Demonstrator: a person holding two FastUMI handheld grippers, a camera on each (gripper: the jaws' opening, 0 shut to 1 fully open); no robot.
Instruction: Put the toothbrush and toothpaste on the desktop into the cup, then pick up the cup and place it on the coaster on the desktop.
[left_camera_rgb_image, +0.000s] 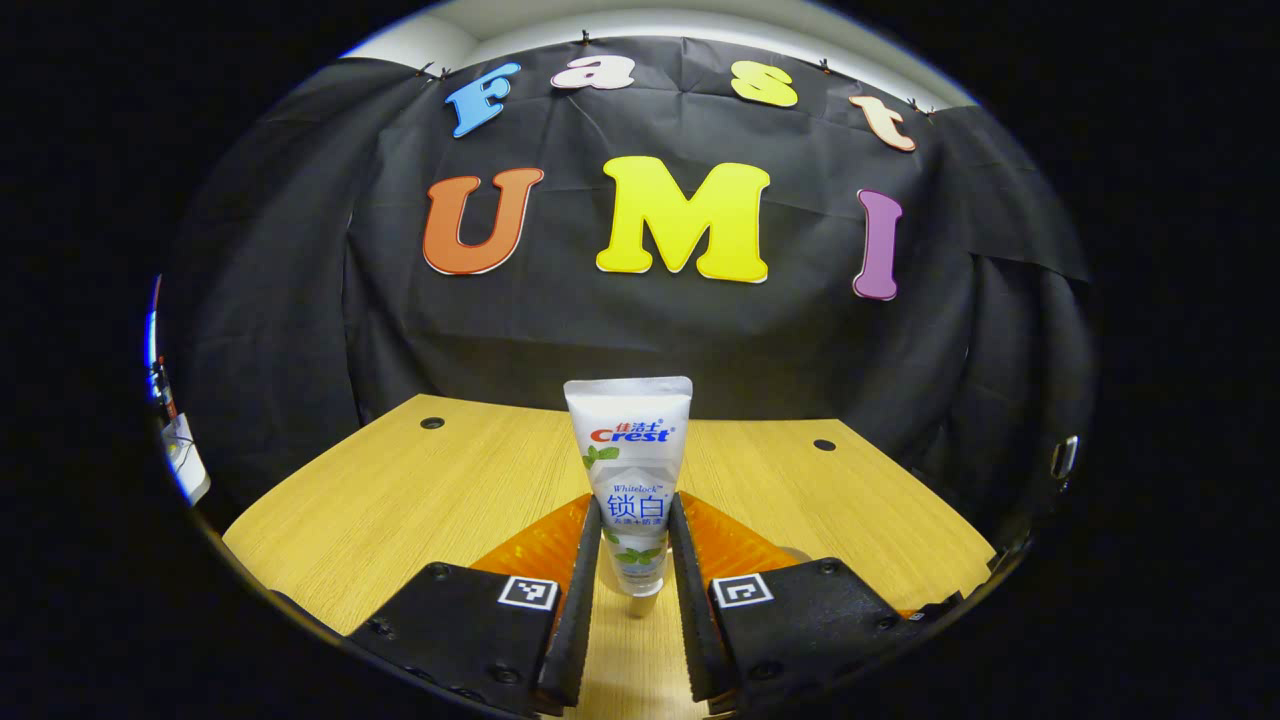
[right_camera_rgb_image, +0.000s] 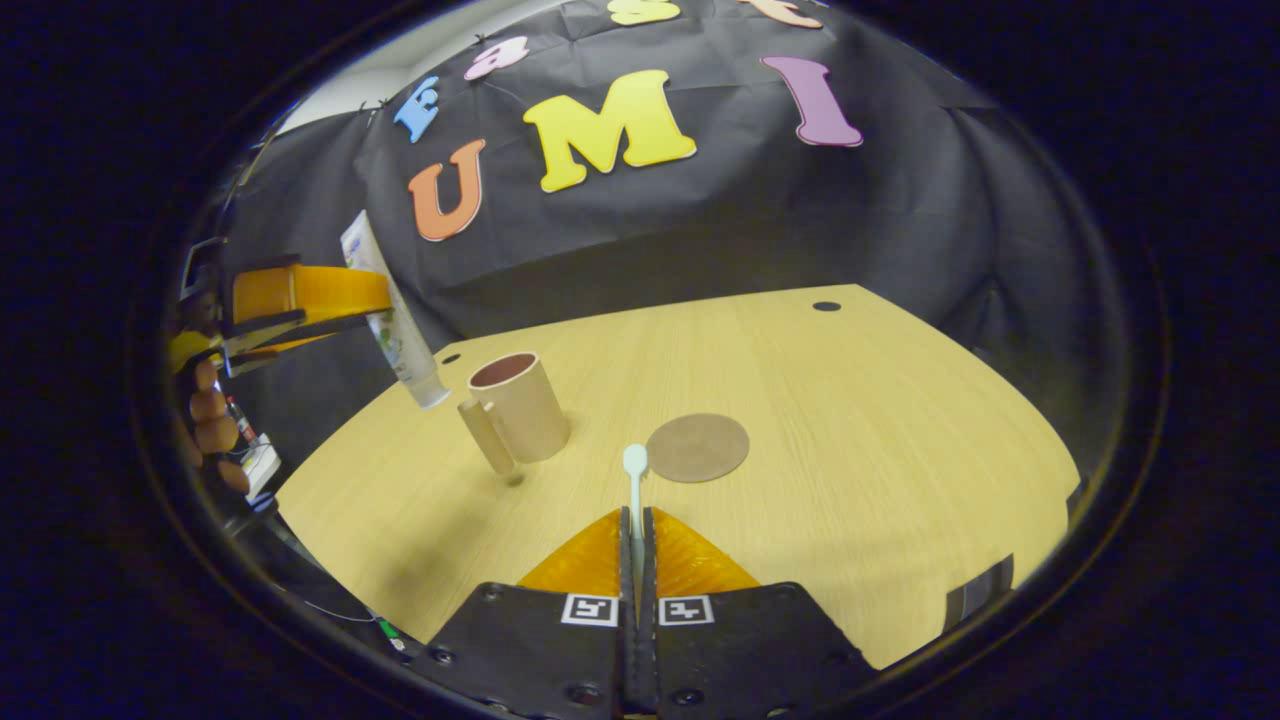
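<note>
We count one toothpaste tube (right_camera_rgb_image: 392, 320), one cup (right_camera_rgb_image: 522, 403), one toothbrush (right_camera_rgb_image: 635, 478) and one coaster (right_camera_rgb_image: 697, 447). Our left tool (left_camera_rgb_image: 635, 548) clamps the tube upright, cap down, above the tabletop (right_camera_rgb_image: 850, 420) left of the cup. Our right tool (right_camera_rgb_image: 637, 530), fully closed, grips the toothbrush level, pointing forward beside the coaster.

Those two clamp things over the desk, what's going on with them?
A person holds a hand-held gripper in each hand. The left gripper is clamped on a toothpaste tube, lifted near the cup. The right gripper pinches a toothbrush. The cup stands empty on the desk beside the round coaster, which has nothing on it.
</note>
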